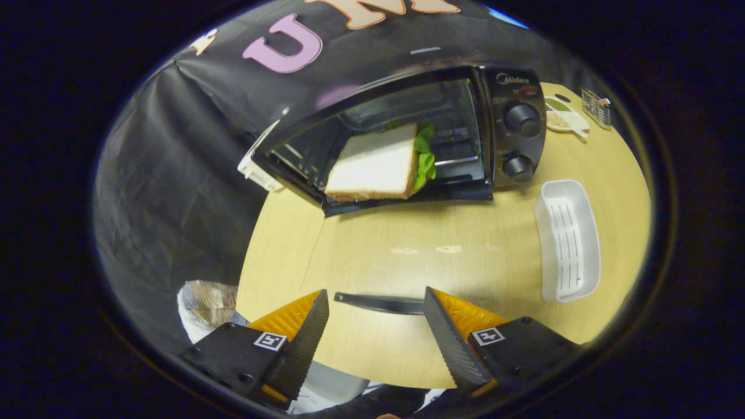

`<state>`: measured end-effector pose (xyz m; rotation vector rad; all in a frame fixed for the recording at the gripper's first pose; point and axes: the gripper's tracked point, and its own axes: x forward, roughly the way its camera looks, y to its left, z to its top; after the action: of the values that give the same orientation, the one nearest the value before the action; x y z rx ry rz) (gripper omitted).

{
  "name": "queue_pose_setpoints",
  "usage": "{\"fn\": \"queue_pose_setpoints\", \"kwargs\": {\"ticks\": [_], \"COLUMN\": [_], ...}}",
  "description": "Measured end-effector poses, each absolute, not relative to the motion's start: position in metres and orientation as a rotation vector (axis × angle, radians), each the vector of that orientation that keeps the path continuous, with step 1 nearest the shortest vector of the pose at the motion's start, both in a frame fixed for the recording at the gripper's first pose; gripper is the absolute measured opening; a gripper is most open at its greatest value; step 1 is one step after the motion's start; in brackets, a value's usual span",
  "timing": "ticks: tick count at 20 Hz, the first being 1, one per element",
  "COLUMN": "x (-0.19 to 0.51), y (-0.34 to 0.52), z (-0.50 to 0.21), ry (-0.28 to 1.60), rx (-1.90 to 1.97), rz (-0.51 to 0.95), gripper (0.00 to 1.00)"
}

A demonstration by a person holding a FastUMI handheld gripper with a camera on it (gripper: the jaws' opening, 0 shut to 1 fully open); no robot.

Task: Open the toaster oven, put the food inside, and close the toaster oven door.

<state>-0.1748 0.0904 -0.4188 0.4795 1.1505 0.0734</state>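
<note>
The black toaster oven (512,134) stands at the far side of the round wooden table (489,244) with its mouth open. Its glass door (372,256) lies folded down toward me, and the table shows through it. The door's black handle (401,304) runs across the gap between my fingertips. A sandwich (372,166) of white bread with green lettuce at its right side rests tilted in the oven's mouth, partly inside. My gripper (375,294) is open, with its orange-and-black fingers (308,331) on either side of the handle and not pressing on it.
An empty white slotted tray (567,241) lies on the table to the right of the fingers. Beyond the oven's knobs sit a small white dish (564,119) and a metal wire object (598,107). Crumpled wrapping (204,299) lies below the table's left edge.
</note>
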Motion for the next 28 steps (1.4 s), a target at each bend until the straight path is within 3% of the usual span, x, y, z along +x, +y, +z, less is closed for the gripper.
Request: {"fn": "queue_pose_setpoints", "kwargs": {"ticks": [11, 28], "x": [-0.228, -0.199], "y": [0.072, 0.053], "z": [-0.467, -0.447], "ry": [1.369, 1.219], "rx": [0.277, 0.351], "rz": [0.097, 0.039], "gripper": [1.00, 1.00]}}
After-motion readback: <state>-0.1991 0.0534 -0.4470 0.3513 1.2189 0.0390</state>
